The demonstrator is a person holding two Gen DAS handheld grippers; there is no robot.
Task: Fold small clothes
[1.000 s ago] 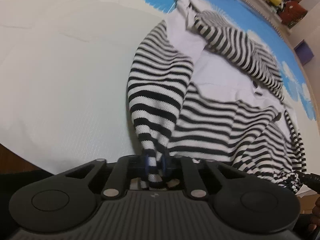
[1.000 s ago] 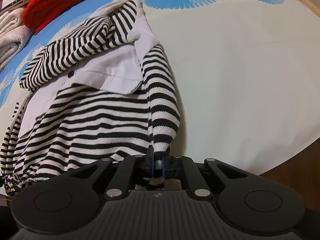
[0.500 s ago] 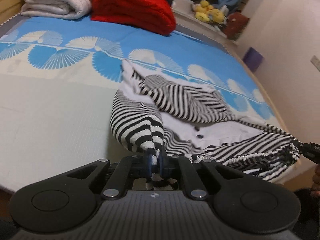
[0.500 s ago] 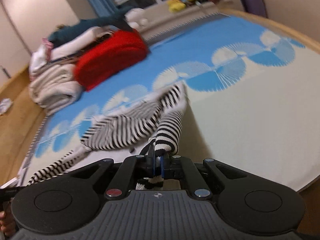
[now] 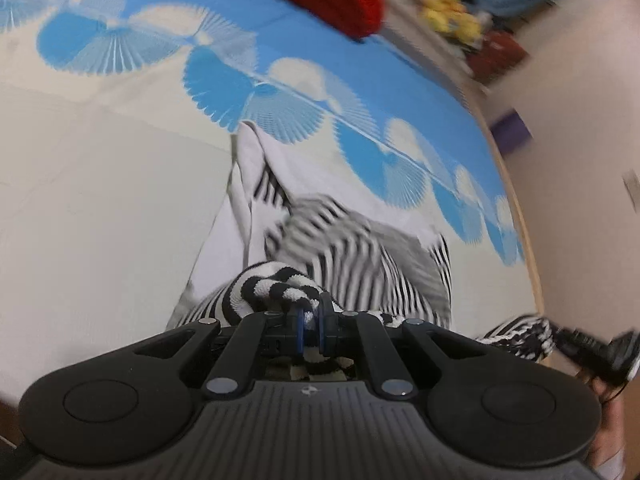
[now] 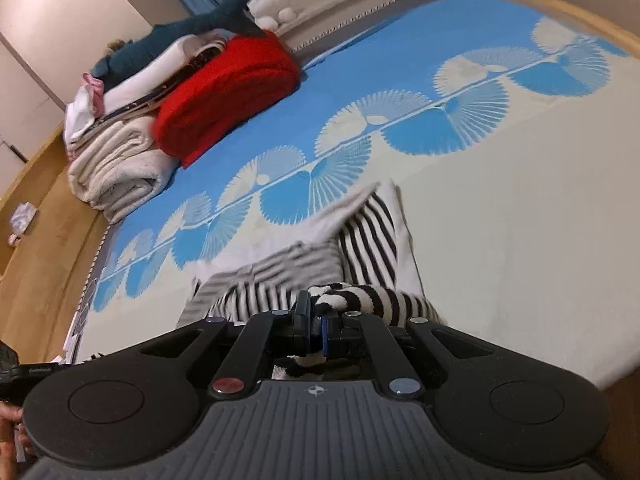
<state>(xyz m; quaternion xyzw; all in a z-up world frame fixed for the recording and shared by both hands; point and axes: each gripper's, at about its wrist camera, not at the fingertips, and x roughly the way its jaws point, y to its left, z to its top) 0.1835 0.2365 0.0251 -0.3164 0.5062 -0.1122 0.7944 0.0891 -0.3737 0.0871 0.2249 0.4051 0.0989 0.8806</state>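
Beyond both clamped claws (image 5: 310,322) (image 6: 318,330), bare bedspread (image 6: 520,220) surrounds garment (image 6: 368,232).

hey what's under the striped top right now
Under the striped top lies the blue and cream bed cover. Both grippers, left and right, pinch its striped fabric. Anything beneath the cloth itself is hidden.

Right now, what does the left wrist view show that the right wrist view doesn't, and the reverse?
Left wrist only: the right gripper at the frame's right edge, pinching striped fabric, and a purple box.

Right wrist only: rolled cream blankets, a dark teal plush shark and the left gripper at the frame's left edge.

Both: the black-and-white striped garment, each view's own fingers clamped on it, the blue fan-patterned sheet and the folded red blanket.
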